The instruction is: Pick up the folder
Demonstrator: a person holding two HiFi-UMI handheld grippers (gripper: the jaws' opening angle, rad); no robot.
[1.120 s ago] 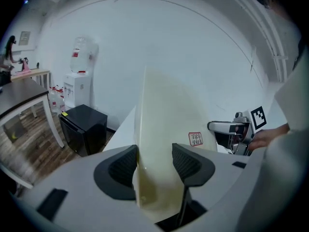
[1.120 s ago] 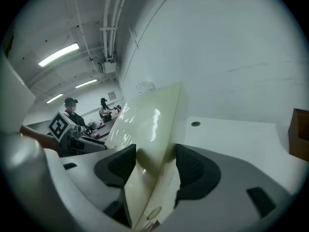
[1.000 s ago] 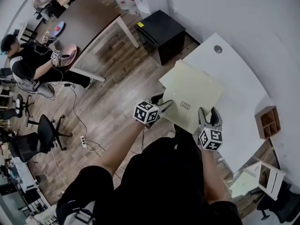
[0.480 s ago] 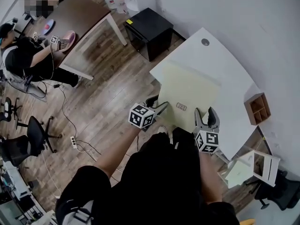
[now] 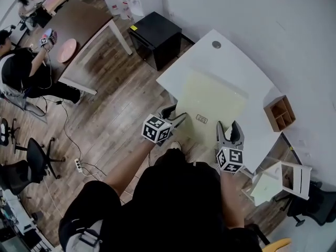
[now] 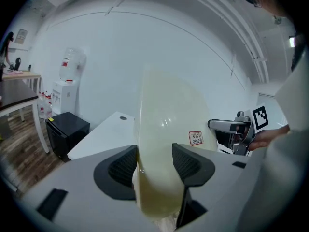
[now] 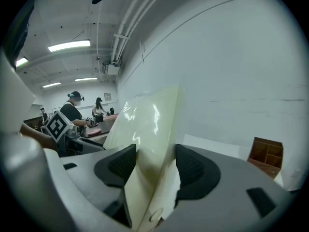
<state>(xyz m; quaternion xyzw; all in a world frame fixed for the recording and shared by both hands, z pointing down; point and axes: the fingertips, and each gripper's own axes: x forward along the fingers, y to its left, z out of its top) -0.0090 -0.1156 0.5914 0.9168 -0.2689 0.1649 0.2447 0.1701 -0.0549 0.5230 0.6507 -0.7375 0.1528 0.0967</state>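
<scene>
The folder [image 5: 212,106] is a pale yellow, translucent sheet cover with a small red-printed label, held up above the white table [image 5: 231,62]. My left gripper [image 5: 176,118] is shut on its near left edge. My right gripper [image 5: 230,133] is shut on its near right edge. In the left gripper view the folder [image 6: 166,139] bows between the pads of the left gripper [image 6: 157,166], and the right gripper [image 6: 231,129] shows beyond it. In the right gripper view the folder [image 7: 145,129] stands on edge between the pads of the right gripper [image 7: 154,166].
A black cabinet [image 5: 156,38] stands left of the table's far end. A wooden cubby box [image 5: 280,113] sits on the table's right end, and a white chair [image 5: 289,177] is near my right. People sit at a brown table [image 5: 84,25] far left.
Both grippers have carried the folder up and further over the white table. Their grip on it looks the same.
</scene>
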